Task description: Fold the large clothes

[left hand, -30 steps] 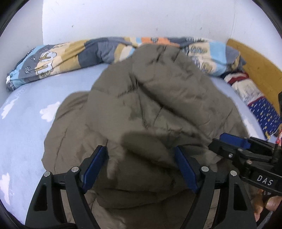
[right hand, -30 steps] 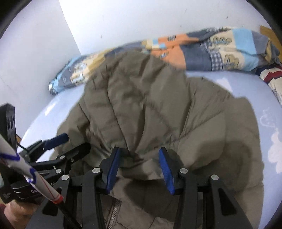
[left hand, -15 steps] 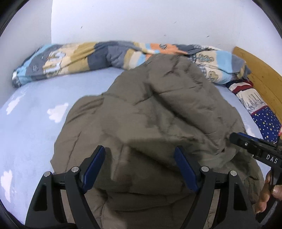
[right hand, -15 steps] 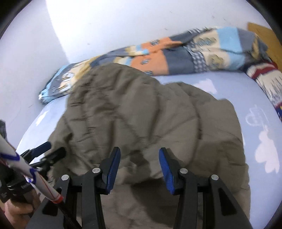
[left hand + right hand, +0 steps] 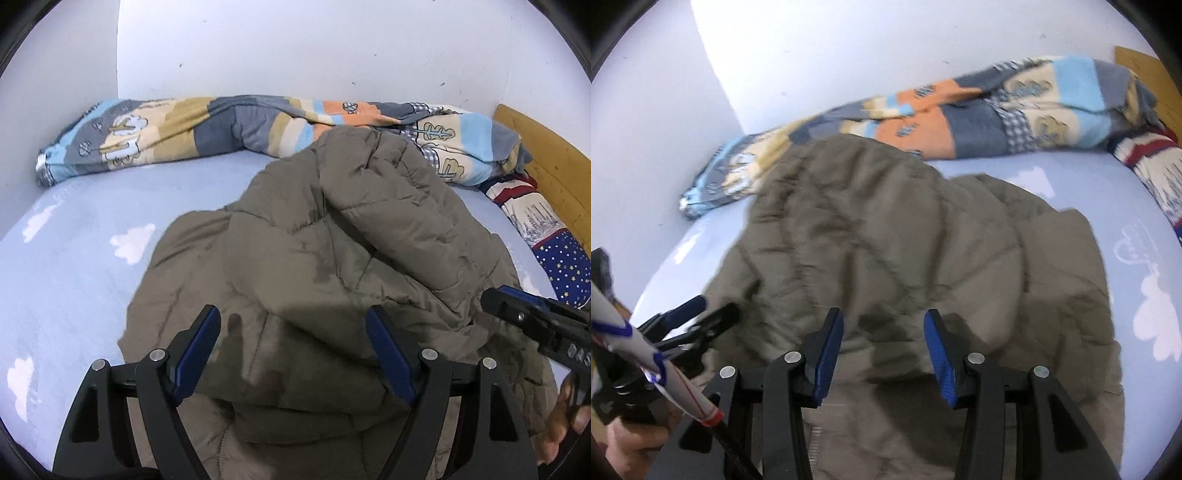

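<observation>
A large olive-brown quilted jacket [image 5: 332, 258] lies folded over itself on the light blue bed sheet [image 5: 81, 258]. It also shows in the right wrist view [image 5: 905, 251]. My left gripper [image 5: 293, 347] is open and empty, just above the jacket's near edge. My right gripper [image 5: 882, 347] is open and empty over the jacket's near part. The right gripper shows at the right edge of the left wrist view [image 5: 532, 325]. The left gripper shows at the lower left of the right wrist view [image 5: 690, 317].
A rolled patchwork blanket [image 5: 207, 129] lies along the white wall at the back. A star-patterned pillow [image 5: 561, 266] and a wooden headboard [image 5: 546, 158] are at the right. White cloud prints mark the sheet [image 5: 1156, 314].
Both grippers have pulled back and up from the jacket. The raised top layer has dropped and now lies flatter on the bed.
</observation>
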Action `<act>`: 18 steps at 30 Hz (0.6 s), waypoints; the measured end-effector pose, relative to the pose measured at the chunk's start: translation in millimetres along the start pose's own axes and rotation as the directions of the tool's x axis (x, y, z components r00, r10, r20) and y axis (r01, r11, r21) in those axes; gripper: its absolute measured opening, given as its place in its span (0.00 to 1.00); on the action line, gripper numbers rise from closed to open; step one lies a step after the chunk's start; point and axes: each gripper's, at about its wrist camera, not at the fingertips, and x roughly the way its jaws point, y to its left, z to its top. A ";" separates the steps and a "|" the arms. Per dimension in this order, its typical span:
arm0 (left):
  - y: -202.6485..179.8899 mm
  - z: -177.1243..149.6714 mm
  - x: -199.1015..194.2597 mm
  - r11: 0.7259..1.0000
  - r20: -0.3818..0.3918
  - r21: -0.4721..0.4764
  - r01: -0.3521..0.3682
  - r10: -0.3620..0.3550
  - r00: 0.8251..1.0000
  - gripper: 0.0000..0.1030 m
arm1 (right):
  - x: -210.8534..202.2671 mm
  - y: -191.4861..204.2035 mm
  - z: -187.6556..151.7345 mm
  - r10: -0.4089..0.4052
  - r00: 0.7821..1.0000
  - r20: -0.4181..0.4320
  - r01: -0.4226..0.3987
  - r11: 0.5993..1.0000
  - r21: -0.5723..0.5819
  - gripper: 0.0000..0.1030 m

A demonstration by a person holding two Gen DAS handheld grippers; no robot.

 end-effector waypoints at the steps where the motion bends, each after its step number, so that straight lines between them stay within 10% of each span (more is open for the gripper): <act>1: 0.9 -0.8 2.5 1.000 -0.012 0.001 -0.008 0.008 1.000 0.78 | 0.1 6.6 -0.7 0.007 1.000 -0.001 -0.007 1.000 -0.021 0.48; 10: 6.0 -6.6 19.1 1.000 -0.087 -0.005 -0.028 0.027 0.996 0.78 | 29.4 21.9 -19.8 0.008 0.993 -0.117 -0.018 0.996 -0.084 0.48; 18: 10.9 -0.5 5.1 0.999 -0.025 -0.033 -0.029 0.028 0.999 0.78 | -0.8 6.2 1.0 -0.049 0.999 -0.011 0.048 0.998 -0.048 0.48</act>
